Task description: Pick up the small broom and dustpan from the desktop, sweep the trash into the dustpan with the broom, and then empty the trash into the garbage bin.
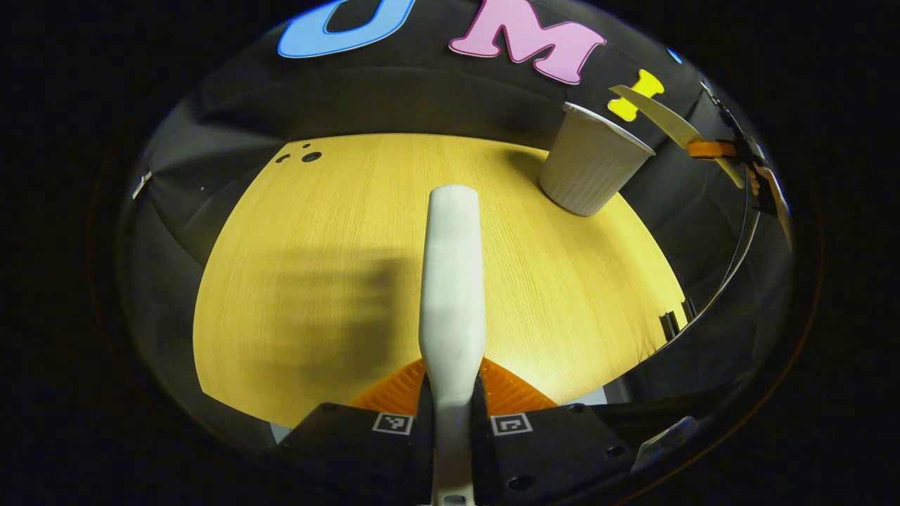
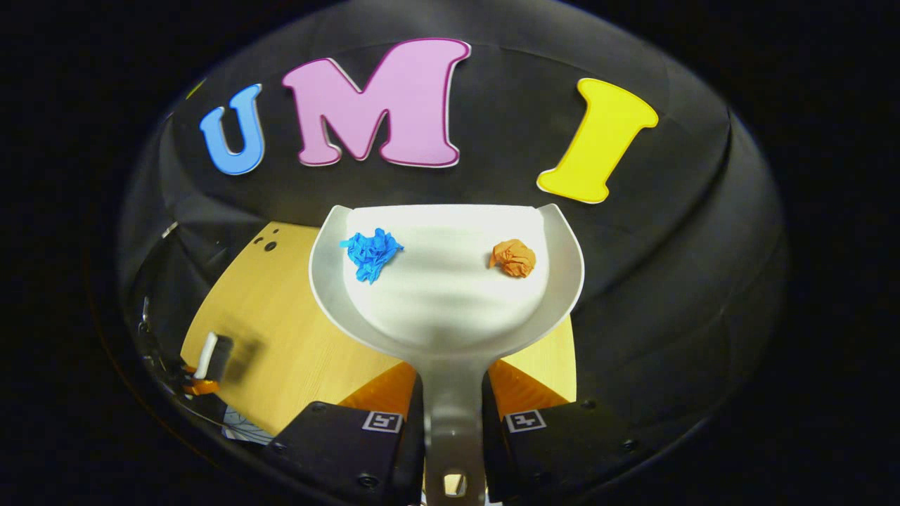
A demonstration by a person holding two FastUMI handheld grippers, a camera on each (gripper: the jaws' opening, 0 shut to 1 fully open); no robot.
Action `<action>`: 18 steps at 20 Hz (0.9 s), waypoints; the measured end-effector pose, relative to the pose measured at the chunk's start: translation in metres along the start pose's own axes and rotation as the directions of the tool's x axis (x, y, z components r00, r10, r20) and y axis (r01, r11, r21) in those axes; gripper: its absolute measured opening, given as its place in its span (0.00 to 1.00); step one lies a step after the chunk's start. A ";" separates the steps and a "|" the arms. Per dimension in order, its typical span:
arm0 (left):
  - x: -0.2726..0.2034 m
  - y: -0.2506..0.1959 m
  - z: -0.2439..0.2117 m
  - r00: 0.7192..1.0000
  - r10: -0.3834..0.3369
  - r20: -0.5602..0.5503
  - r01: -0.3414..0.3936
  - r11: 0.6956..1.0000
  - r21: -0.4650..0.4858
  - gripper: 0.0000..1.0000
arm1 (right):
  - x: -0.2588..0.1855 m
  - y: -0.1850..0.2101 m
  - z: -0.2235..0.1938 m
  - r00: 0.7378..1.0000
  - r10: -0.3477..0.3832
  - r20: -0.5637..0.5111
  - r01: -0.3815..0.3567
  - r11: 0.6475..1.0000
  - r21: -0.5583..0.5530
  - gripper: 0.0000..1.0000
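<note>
1. wooden desktop point(image 1: 316, 232) spreads under both claws, black cloth behind it.
2. left gripper point(image 1: 451, 393) is clamped on the broom point(image 1: 452, 281), whose handle runs straight ahead of it; the bristles are hidden.
3. garbage bin point(image 1: 594, 169) stands ahead and to the right of that claw, on the desktop's far edge.
4. right gripper point(image 2: 453, 414) is clamped on the dustpan point(image 2: 443, 309) handle, the pan raised ahead of it.
5. blue paper wad point(image 2: 371, 253) lies in the pan's left, orange paper wad point(image 2: 514, 258) in its right.

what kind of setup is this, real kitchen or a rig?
Looks like a staged recording booth, not a home: black cloth wall behind a bare wooden desktop, with props only, a white ribbed bin and a dustpan holding two paper scraps.
</note>
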State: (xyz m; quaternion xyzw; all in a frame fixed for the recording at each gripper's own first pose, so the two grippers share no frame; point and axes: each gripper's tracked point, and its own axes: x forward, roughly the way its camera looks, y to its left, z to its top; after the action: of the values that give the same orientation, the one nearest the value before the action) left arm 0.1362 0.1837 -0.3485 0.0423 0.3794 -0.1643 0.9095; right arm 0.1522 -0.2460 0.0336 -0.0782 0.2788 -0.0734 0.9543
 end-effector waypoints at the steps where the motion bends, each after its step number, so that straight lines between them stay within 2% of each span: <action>1: -0.011 0.007 0.002 1.000 0.000 0.005 0.000 1.000 -0.013 0.24 | 0.012 -0.007 0.005 1.000 -0.027 -0.003 0.027 1.000 -0.002 0.38; 3: -0.027 0.024 -0.008 1.000 0.008 0.012 -0.008 1.000 -0.019 0.26 | 0.034 -0.014 0.010 0.997 -0.079 -0.011 0.079 0.997 -0.005 0.38; 5: -0.033 0.046 -0.033 0.999 0.034 0.004 -0.034 0.999 -0.021 0.26 | 0.051 -0.013 0.012 0.995 -0.102 -0.014 0.101 0.995 -0.020 0.38; 9: -0.029 0.045 -0.037 0.999 0.045 0.000 -0.045 0.995 -0.086 0.26 | 0.073 -0.012 0.010 0.990 -0.136 -0.029 0.133 0.987 -0.086 0.38; 10: -0.030 0.048 -0.039 0.999 0.053 0.001 -0.052 0.994 -0.097 0.24 | 0.077 -0.012 0.008 0.989 -0.143 -0.034 0.139 0.985 -0.106 0.42; 11: -0.030 0.051 -0.039 0.998 0.062 0.002 -0.062 0.992 -0.107 0.24 | 0.079 -0.013 0.007 0.988 -0.148 -0.035 0.143 0.982 -0.122 0.38; 14: -0.030 0.058 -0.041 0.997 0.075 0.001 -0.074 0.988 -0.132 0.26 | 0.085 -0.015 0.007 0.985 -0.169 -0.040 0.162 0.978 -0.130 0.38; 15: -0.030 0.058 -0.041 0.997 0.071 0.001 -0.071 0.988 -0.140 0.26 | 0.089 -0.017 0.007 0.982 -0.184 -0.041 0.177 0.974 -0.139 0.38; 16: -0.029 0.059 -0.043 0.998 0.067 0.001 -0.066 0.987 -0.145 0.26 | 0.090 -0.019 0.006 0.976 -0.216 -0.043 0.207 0.966 -0.155 0.34; 17: -0.028 0.059 -0.043 0.998 0.065 -0.002 -0.065 0.987 -0.145 0.26 | 0.093 -0.023 0.004 0.966 -0.255 -0.045 0.243 0.953 -0.181 0.38; 18: -0.026 0.060 -0.043 0.998 0.066 -0.005 -0.067 0.988 -0.142 0.26 | 0.096 -0.026 0.002 0.956 -0.291 -0.046 0.275 0.937 -0.215 0.38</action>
State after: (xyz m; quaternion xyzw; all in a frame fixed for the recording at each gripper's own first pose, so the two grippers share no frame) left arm 0.1099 0.2562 -0.3639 -0.0098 0.3888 -0.1064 0.9151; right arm 0.2310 -0.2886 -0.0095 -0.2133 0.3072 -0.1833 0.9091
